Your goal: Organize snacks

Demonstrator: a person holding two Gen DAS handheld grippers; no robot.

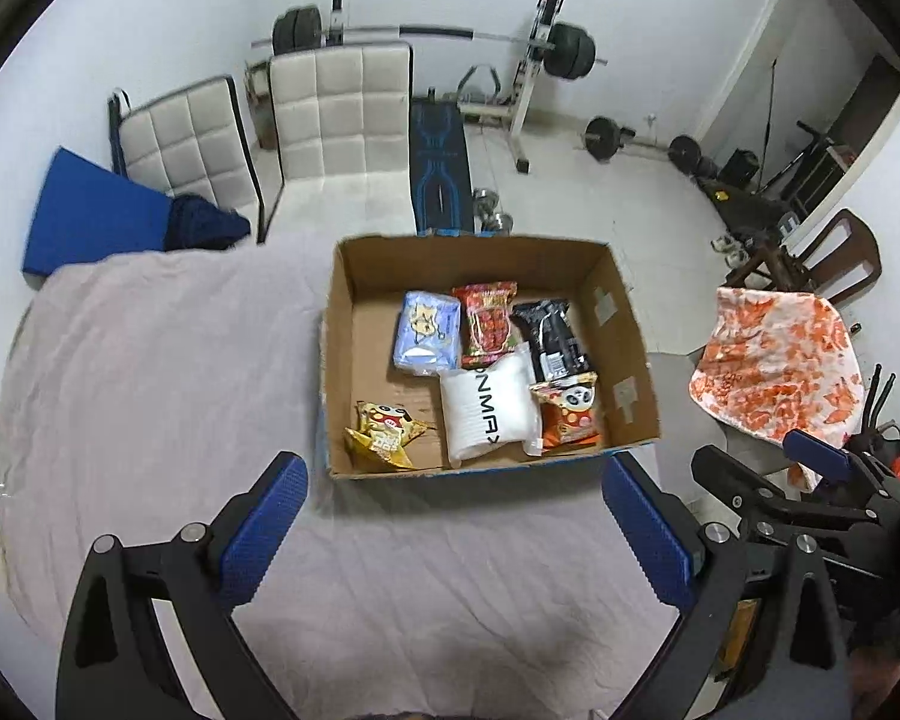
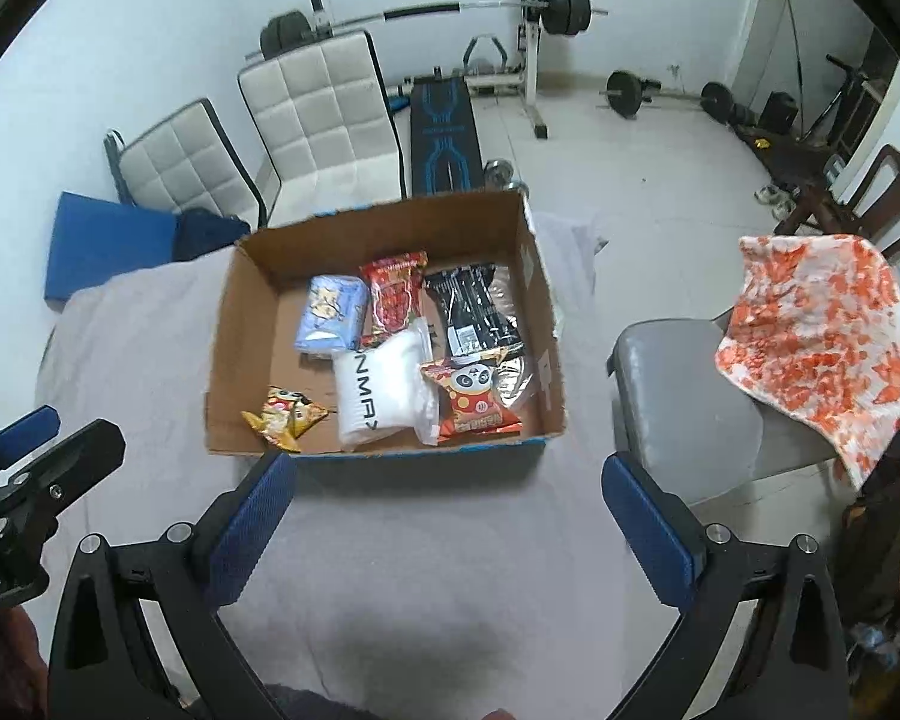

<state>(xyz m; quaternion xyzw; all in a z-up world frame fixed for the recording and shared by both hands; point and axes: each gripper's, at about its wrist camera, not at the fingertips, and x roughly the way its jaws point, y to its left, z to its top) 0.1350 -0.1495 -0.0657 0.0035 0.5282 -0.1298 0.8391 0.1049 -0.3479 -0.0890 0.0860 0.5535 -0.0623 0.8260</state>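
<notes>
Cardboard box point(image 1: 624, 372) at frame centre on the cloth-covered surface point(image 1: 150, 372), holding six light, crinkly, slippery snack packets point(image 1: 489, 327), best pinched at their crimped end seams; left gripper point(image 1: 456, 516) and right gripper point(image 2: 450, 510) hover below it, jaws spread and empty.

Brown cardboard box point(image 1: 621, 360) on a pale grey cloth point(image 1: 150, 372), and what a spread of colour inside: a light blue packet point(image 1: 425, 330) with a cartoon print, a red one point(image 1: 487, 324) speckled yellow, a glossy black pack point(image 1: 551, 333) with white lettering, a plain white pouch point(image 1: 489, 405) with black letters, an orange panda-face bag point(image 1: 570, 414), a gold crinkled wrapper point(image 1: 384, 435). Blue pads on black gripper fingers point(image 1: 267, 531). Off to the side, a white towel point(image 2: 822, 330) splashed with orange blotches, and cream quilted chairs point(image 2: 318, 114) trimmed in black
</notes>
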